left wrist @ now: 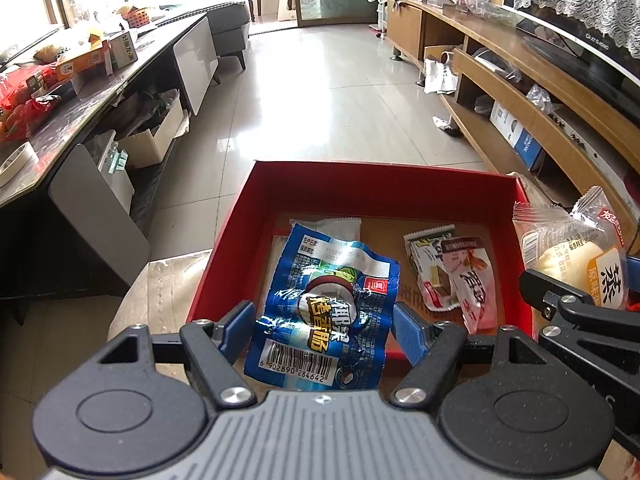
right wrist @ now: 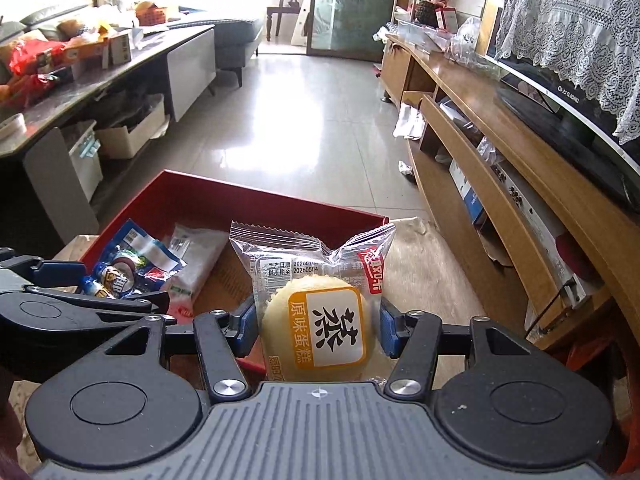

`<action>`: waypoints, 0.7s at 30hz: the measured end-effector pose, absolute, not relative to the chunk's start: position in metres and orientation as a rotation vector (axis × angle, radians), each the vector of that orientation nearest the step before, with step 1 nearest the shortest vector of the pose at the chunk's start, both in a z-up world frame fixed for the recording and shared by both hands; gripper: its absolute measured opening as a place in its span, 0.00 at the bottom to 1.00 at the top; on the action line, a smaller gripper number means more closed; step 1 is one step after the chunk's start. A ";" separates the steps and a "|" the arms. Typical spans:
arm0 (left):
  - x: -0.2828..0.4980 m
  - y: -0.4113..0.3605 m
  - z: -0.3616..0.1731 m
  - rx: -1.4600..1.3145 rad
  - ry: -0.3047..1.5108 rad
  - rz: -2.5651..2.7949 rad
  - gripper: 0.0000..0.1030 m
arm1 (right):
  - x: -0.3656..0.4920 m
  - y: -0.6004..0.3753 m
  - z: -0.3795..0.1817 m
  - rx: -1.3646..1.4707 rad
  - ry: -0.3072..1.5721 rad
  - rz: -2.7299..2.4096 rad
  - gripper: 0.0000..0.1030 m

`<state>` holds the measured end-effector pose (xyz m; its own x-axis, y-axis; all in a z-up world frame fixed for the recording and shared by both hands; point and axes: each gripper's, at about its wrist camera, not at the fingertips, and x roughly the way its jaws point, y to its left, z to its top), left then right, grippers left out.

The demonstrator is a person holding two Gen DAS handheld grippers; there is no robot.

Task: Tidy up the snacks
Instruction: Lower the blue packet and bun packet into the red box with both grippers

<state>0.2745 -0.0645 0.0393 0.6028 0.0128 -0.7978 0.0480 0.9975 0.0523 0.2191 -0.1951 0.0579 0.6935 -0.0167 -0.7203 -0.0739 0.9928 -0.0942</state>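
A red box [left wrist: 376,172] stands in front of me, also in the right wrist view [right wrist: 240,196]. My left gripper [left wrist: 324,324] is shut on a blue sausage packet [left wrist: 324,300], held over the box's near edge. My right gripper [right wrist: 316,326] is shut on a clear-wrapped yellow steamed cake [right wrist: 320,320], held at the box's right side; it also shows in the left wrist view [left wrist: 576,252]. Inside the box lie a white packet [left wrist: 336,224], a green-and-white packet [left wrist: 428,264] and a pink packet [left wrist: 472,276].
The box rests on a plastic-covered cardboard surface [right wrist: 424,272]. A dark long table [left wrist: 80,96] with snack bags runs along the left. A wooden TV cabinet [left wrist: 540,92] runs along the right. Tiled floor [left wrist: 320,92] lies beyond.
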 end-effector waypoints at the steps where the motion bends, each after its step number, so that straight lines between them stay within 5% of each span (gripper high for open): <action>1: 0.278 -0.065 0.038 0.071 0.925 -0.018 0.68 | 0.222 -0.195 0.056 -0.116 0.807 0.034 0.62; 21: 0.317 -0.068 0.005 0.095 0.954 0.027 0.68 | 0.255 -0.192 0.024 -0.096 0.819 0.054 0.63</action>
<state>0.3167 -0.0677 0.0051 0.5781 0.0647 -0.8134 0.0195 0.9955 0.0931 0.2554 -0.1921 0.0242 0.6822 0.0113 -0.7311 -0.0852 0.9943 -0.0641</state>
